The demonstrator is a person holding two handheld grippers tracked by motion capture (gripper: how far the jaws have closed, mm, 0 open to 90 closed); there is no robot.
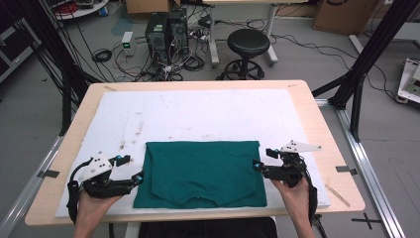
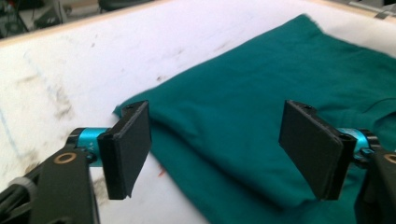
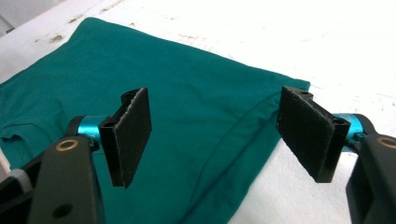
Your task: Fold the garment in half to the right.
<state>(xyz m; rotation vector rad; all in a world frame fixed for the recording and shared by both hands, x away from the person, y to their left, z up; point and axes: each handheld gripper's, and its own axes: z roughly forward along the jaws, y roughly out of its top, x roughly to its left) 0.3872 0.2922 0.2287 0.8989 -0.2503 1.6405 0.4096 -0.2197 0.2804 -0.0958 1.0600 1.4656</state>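
Note:
A folded dark green T-shirt (image 1: 203,172) lies flat on the white mat (image 1: 198,111), collar toward the near edge. My left gripper (image 1: 132,169) rests open at the shirt's left edge, held by a hand. In the left gripper view the T-shirt (image 2: 261,107) spreads under and beyond the open left gripper (image 2: 219,149), nothing between the jaws. My right gripper (image 1: 261,165) is open at the shirt's right edge. In the right gripper view the T-shirt (image 3: 187,116) lies under the wide-apart jaws of the right gripper (image 3: 217,140), its far corner near the right pad.
The wooden table (image 1: 317,129) carries the stained white mat. Beyond its far edge stand a black stool (image 1: 247,44), computer towers (image 1: 166,29) and loose cables on the floor. A black frame post (image 1: 366,54) rises at the right.

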